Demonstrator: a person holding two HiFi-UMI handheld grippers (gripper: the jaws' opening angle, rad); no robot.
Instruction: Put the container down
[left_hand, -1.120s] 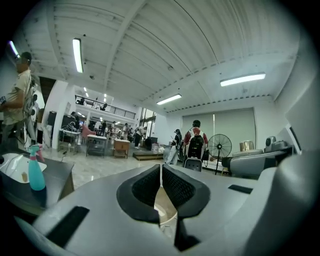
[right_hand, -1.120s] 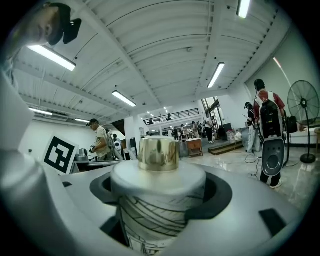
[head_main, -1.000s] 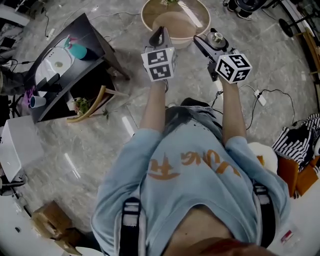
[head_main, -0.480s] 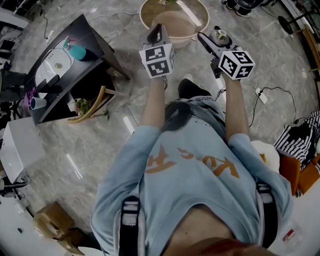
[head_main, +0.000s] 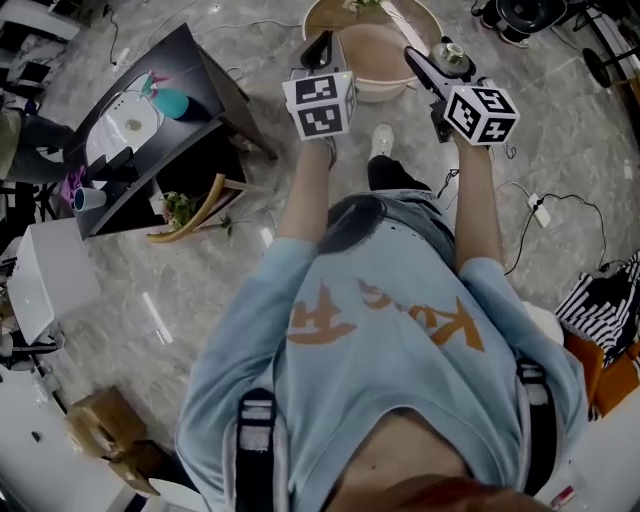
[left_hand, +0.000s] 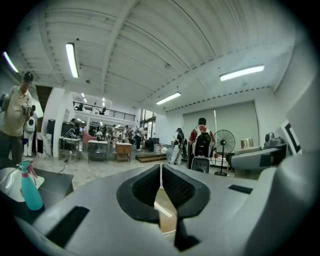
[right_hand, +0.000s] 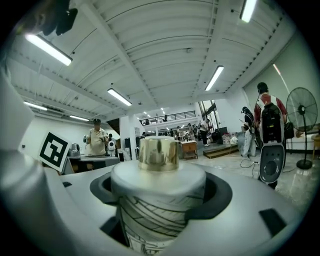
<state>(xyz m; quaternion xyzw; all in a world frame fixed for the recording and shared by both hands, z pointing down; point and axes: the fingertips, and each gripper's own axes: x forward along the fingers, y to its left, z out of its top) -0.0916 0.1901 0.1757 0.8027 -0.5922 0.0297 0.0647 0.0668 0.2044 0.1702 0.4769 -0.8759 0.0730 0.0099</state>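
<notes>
My right gripper (head_main: 437, 58) is shut on the container (right_hand: 157, 195), a white jar with dark line patterns, a white lid and a gold knob. It stands upright between the jaws in the right gripper view, and its gold top (head_main: 445, 52) shows in the head view. My left gripper (head_main: 320, 50) is shut with nothing between its pads (left_hand: 172, 187). Both are held out in front of me, above the round beige table (head_main: 325, 18) at the top of the head view.
A dark low table (head_main: 190, 75) with a white tray and a teal spray bottle (head_main: 170, 100) stands at the left. Cables and a power strip (head_main: 538, 212) lie on the marble floor at the right. People and a standing fan (left_hand: 224, 150) are far off.
Both grippers have drifted up and slightly right in the head view, toward the round table. The container stays held in the right gripper.
</notes>
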